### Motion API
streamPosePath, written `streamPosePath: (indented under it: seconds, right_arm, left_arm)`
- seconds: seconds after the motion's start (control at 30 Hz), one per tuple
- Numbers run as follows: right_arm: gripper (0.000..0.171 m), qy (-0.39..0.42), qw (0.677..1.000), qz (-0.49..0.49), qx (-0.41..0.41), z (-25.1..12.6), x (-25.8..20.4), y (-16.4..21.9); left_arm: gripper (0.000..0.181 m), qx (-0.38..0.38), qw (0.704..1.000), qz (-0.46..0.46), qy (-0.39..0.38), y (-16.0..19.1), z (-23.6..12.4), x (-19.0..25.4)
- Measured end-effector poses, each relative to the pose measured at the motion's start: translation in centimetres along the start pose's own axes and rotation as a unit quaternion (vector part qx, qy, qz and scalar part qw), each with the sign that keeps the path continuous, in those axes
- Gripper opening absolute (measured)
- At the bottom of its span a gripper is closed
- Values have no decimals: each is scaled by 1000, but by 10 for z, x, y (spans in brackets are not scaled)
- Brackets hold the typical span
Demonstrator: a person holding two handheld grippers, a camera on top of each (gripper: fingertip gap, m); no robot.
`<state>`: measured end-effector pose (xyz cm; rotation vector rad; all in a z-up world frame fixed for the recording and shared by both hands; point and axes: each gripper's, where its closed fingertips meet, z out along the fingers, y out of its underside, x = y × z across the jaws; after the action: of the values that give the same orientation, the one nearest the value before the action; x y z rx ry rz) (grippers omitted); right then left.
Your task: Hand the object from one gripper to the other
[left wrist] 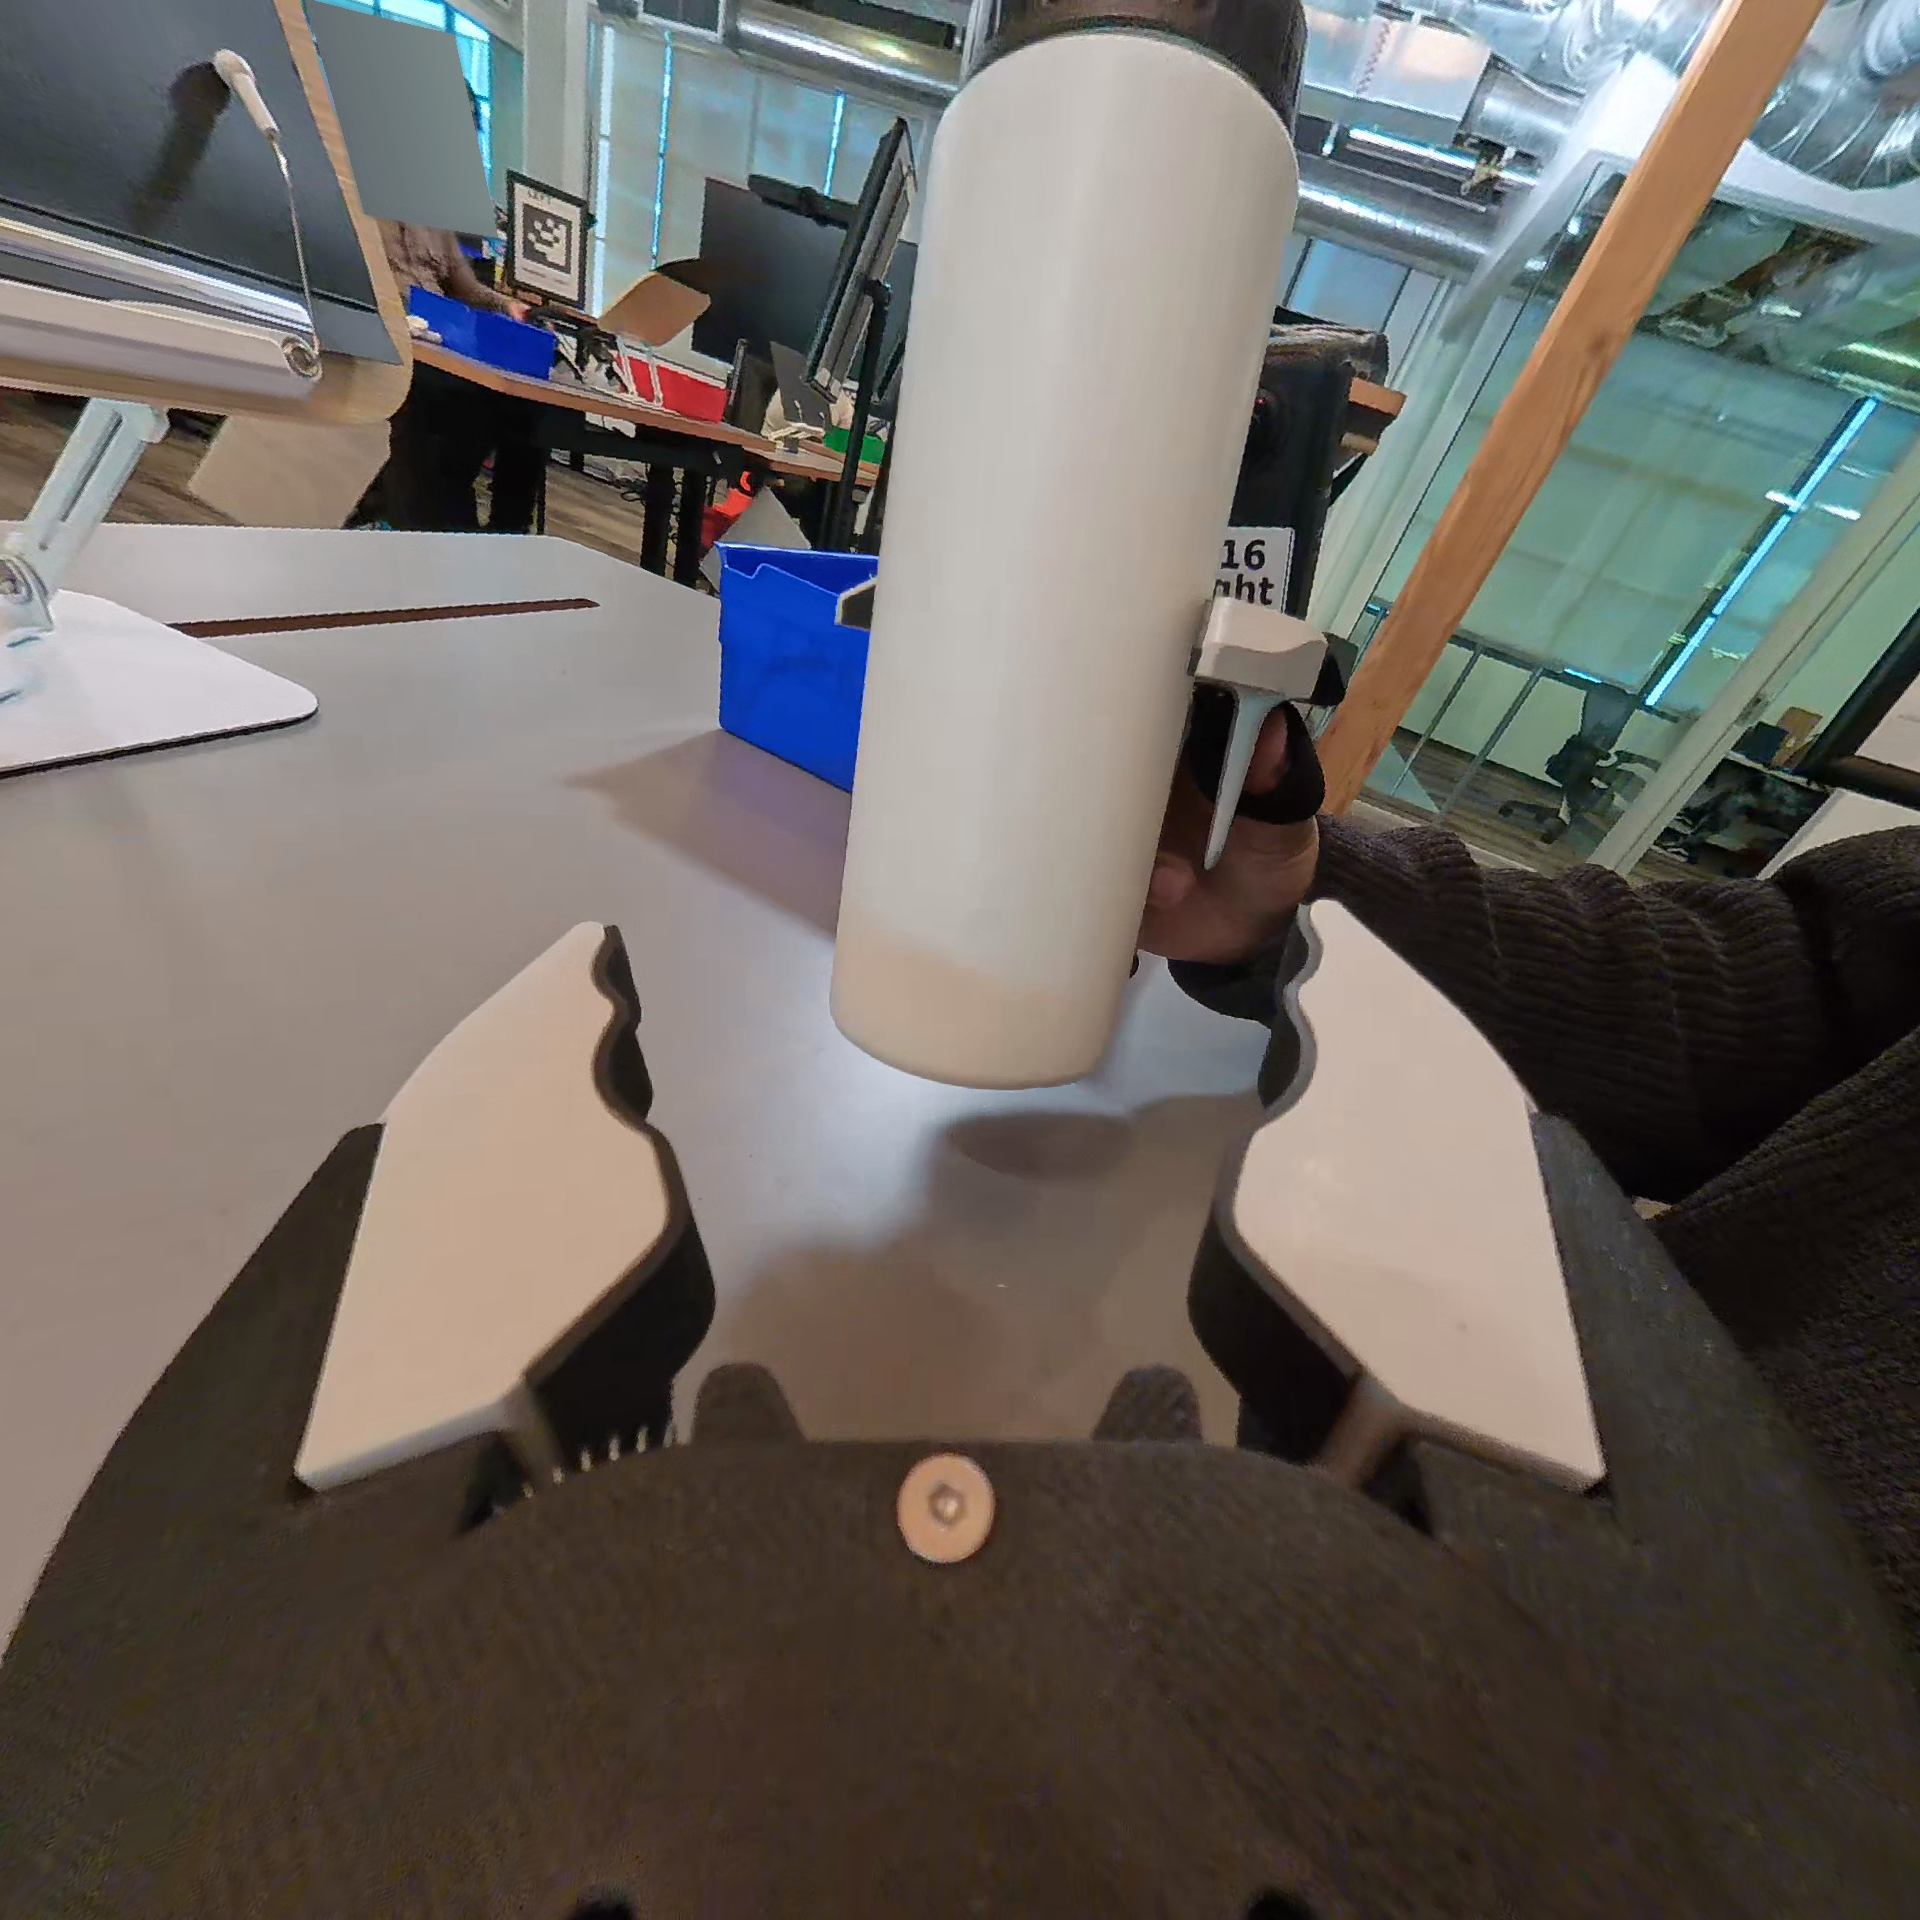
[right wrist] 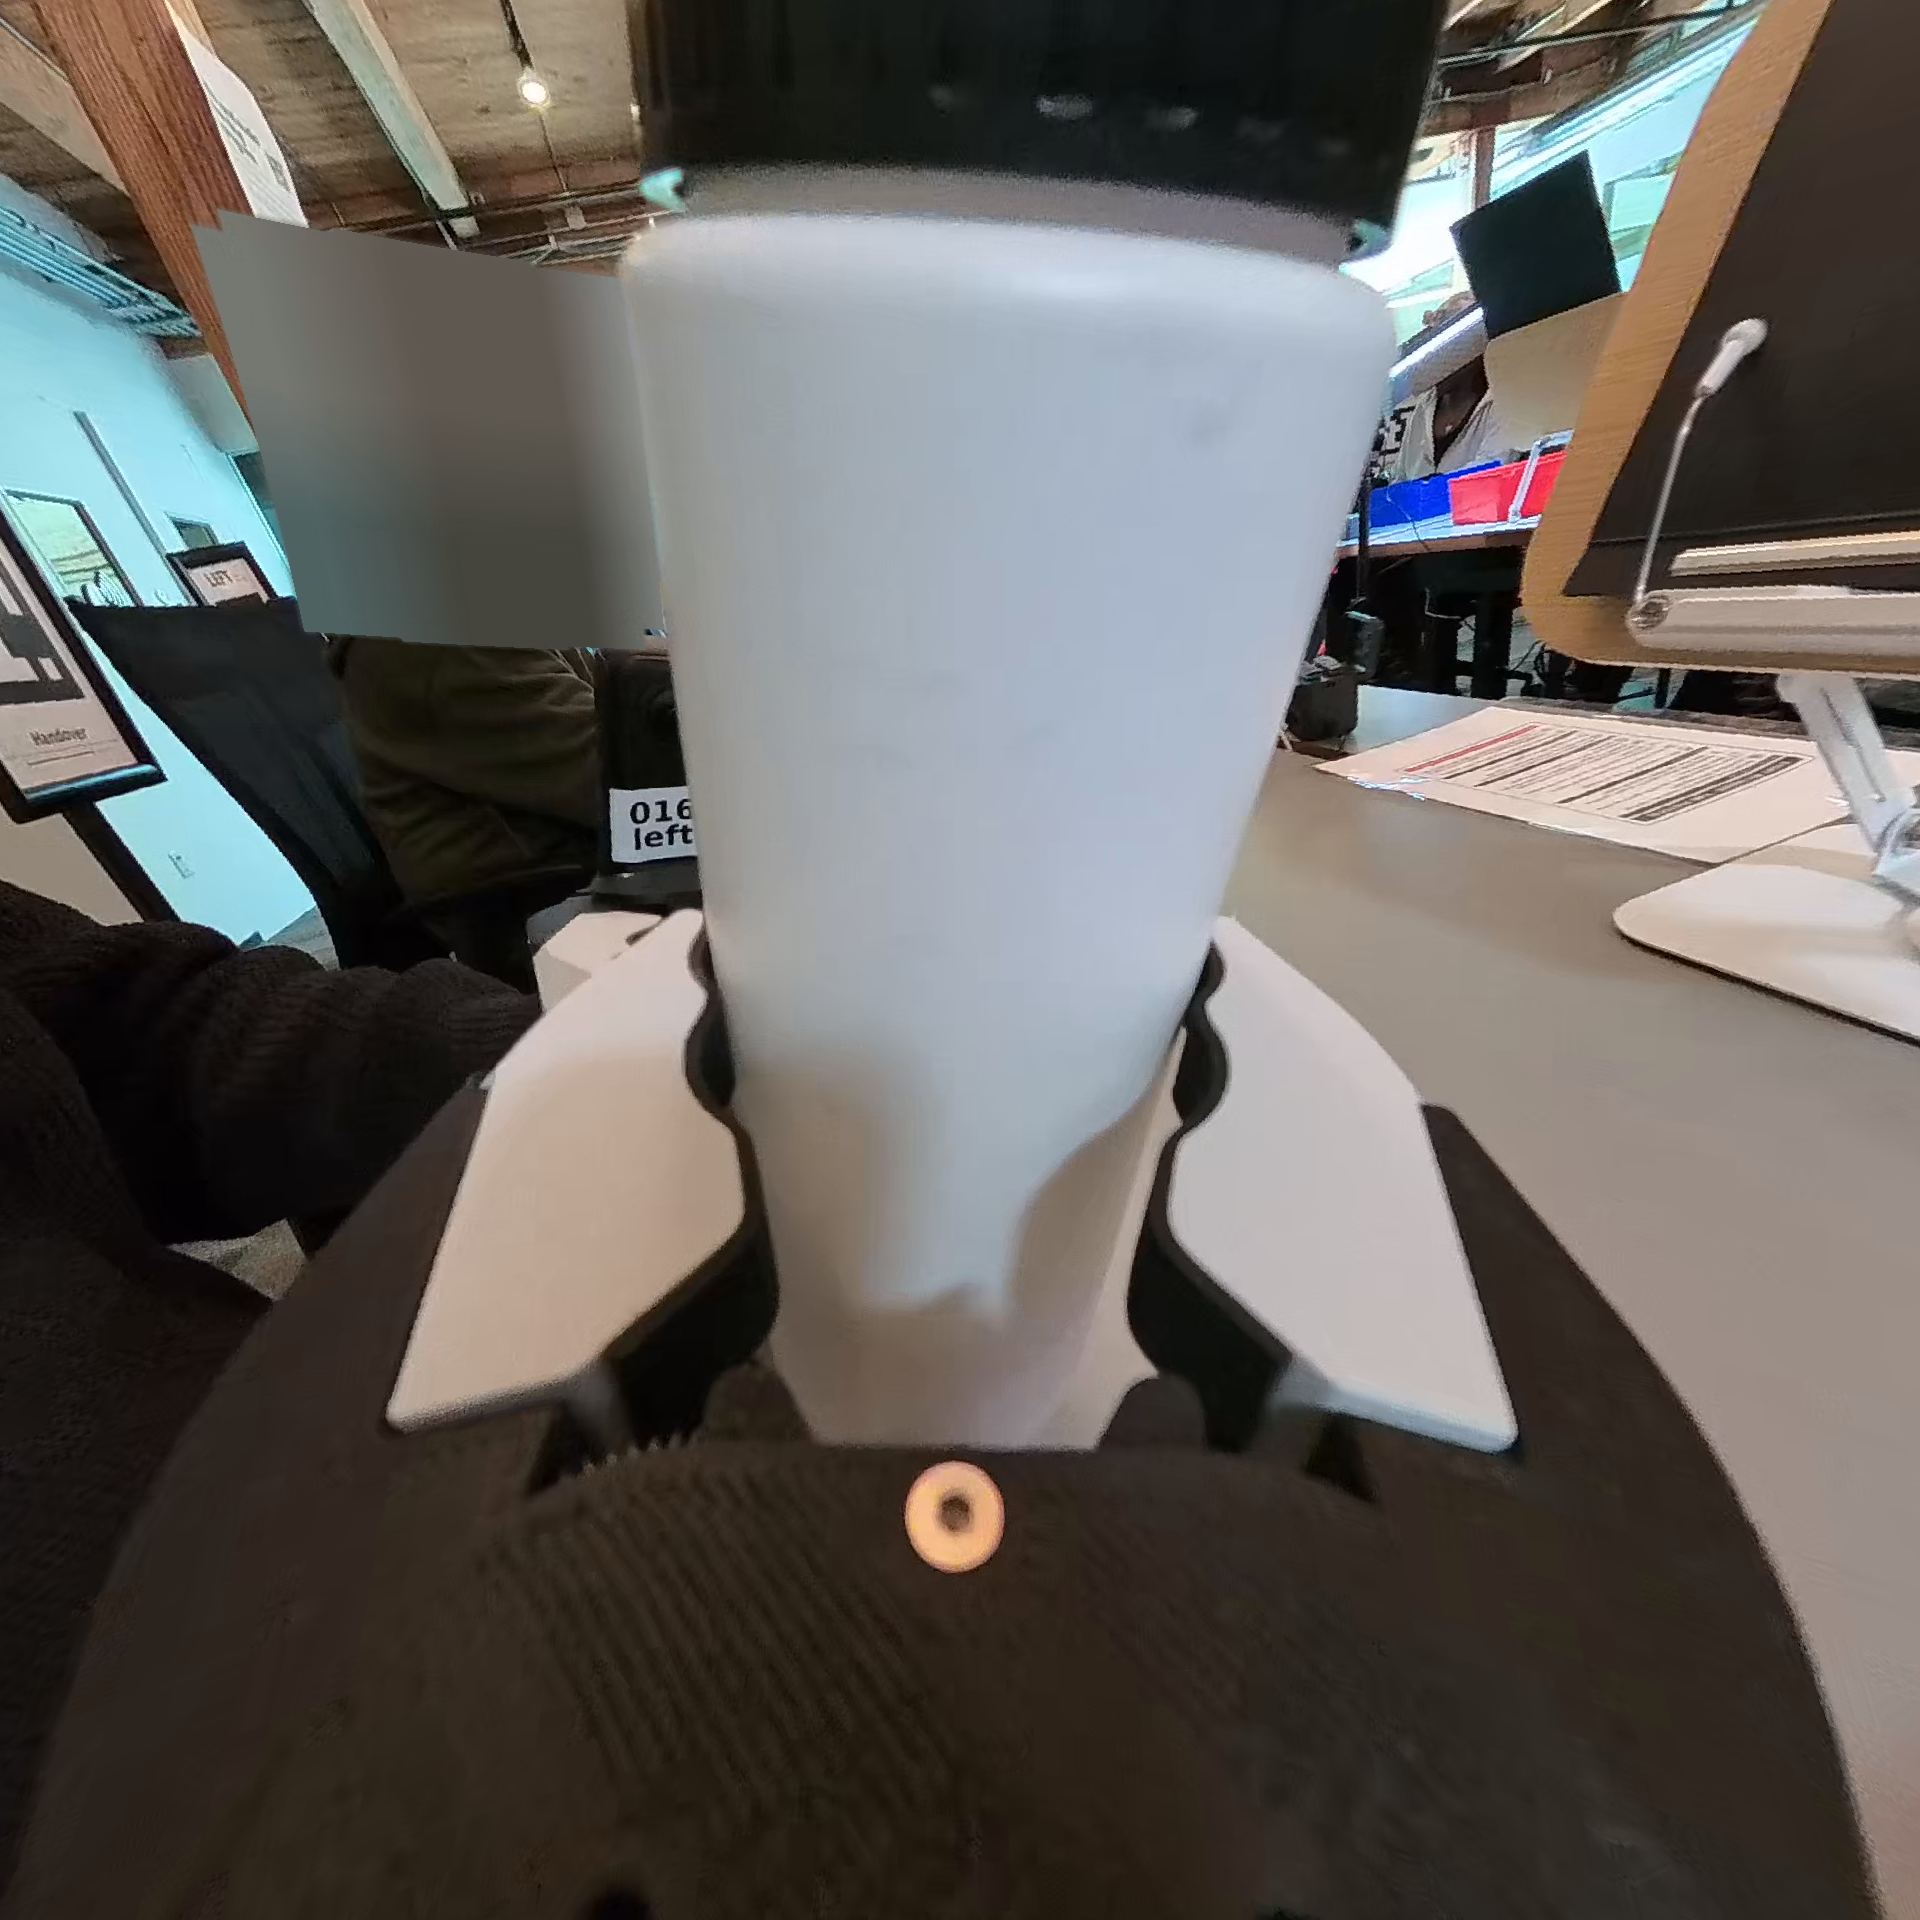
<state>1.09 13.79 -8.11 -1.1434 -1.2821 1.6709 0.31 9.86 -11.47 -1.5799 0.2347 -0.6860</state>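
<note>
The white bottle (right wrist: 977,727) is being clamped by the right gripper (right wrist: 956,1049), hanging above the table (left wrist: 312,935). The left gripper (left wrist: 951,1018), spread wide and empty, is being readied; closing on the bottle at twelve o'clock is judged next.

A blue bin (left wrist: 790,665) sits on the grey table (left wrist: 364,883) beside a monitor stand (left wrist: 125,686).

Both wrist views look low across the grey desk (left wrist: 312,883), facing each other, sharing the close white bottle (left wrist: 1081,520).
</note>
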Motion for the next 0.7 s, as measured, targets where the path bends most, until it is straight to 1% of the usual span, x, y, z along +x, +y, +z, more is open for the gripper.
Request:
streamPosePath:
  seconds: [0.3, 0.7]
  right_arm:
    - [86, 2, 1000, -4, -7, 1, 0, 2]
    - [86, 10, 998, -44, -46, 7, -4, 15]
  left_arm:
    - [119, 0, 1000, 7, -2, -1, 0, 1]
    - [119, 4, 1000, 8, -4, -3, -1, 1]
